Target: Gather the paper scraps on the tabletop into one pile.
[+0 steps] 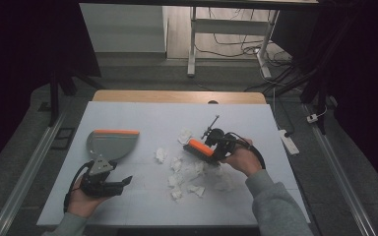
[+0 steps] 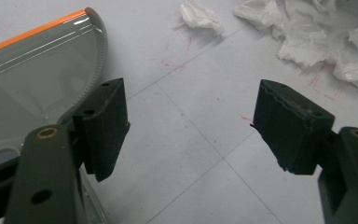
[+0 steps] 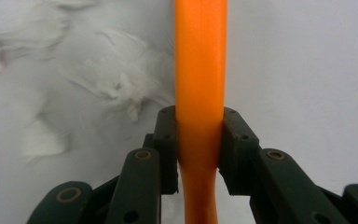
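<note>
Two grippers work over the white counter (image 1: 142,118) in the high view: the right gripper (image 1: 215,147) hides most of an orange brush (image 1: 200,147) above paper scraps (image 1: 184,172). Left gripper view: jaws wide, empty, grey dustpan (image 2: 32,79) cut off. Right gripper view: jaws clamp the brush handle (image 3: 200,93), pointing straight away, scraps blurred.

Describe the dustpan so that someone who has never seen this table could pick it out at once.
Start at the white table and look to its left side, away from the crumpled tissue scraps in the middle. The dustpan lies flat there, just beyond the left hand-held gripper. It is the wide grey scoop with an orange strip along its far edge.
</note>
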Demonstrator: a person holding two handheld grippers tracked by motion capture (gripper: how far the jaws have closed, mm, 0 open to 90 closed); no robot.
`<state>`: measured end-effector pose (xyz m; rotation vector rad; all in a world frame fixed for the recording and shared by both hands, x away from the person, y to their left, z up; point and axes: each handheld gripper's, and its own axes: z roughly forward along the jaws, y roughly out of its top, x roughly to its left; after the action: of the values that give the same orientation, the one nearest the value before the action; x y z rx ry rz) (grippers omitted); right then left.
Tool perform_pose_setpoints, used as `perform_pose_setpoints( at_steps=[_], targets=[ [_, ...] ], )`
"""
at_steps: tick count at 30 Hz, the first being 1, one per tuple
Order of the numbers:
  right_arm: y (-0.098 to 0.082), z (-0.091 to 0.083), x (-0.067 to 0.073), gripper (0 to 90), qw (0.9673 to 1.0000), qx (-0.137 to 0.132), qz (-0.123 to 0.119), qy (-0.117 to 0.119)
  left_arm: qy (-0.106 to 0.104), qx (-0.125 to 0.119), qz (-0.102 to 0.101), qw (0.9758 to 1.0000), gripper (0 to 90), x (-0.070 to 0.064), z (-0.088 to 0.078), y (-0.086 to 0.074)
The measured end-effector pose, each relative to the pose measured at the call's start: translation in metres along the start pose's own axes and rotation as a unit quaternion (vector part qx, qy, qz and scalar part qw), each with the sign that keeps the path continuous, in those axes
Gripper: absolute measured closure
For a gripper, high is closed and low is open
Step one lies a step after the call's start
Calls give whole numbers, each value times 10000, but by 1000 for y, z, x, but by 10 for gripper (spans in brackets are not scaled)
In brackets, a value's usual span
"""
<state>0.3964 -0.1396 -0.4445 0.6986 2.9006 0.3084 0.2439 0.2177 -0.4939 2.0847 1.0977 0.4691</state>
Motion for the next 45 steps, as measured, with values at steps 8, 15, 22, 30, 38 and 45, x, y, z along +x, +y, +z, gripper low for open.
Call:
perform_pose_setpoints(
  at_steps=[8, 15, 22, 30, 38, 45],
  targets=[
    [-7, -22, -16, 709, 9959, -783, 439, -67, 8, -5, -58, 10000, 268, 1, 0, -1],
    [-4, -25, -32, 708, 9920, -1005, 727, -228, 12, 5, -37, 10000, 268, 1, 1, -1],
    [13, -13, -44, 708, 9904, -1031, 822, -408, -12, 1, 10, 10000, 269, 0, 1, 0],
    [40, 4, -49, 709, 9917, -887, 774, -520, -19, -32, -46, 10000, 270, 4, -1, -2],
    [70, 14, -60, 709, 9940, -744, 539, -601, -52, -37, -91, 9999, 270, 7, 0, -2],
    [91, 33, -78, 709, 9953, -512, 299, -764, -44, -14, -148, 9999, 269, 12, 0, -5]
  ],
)
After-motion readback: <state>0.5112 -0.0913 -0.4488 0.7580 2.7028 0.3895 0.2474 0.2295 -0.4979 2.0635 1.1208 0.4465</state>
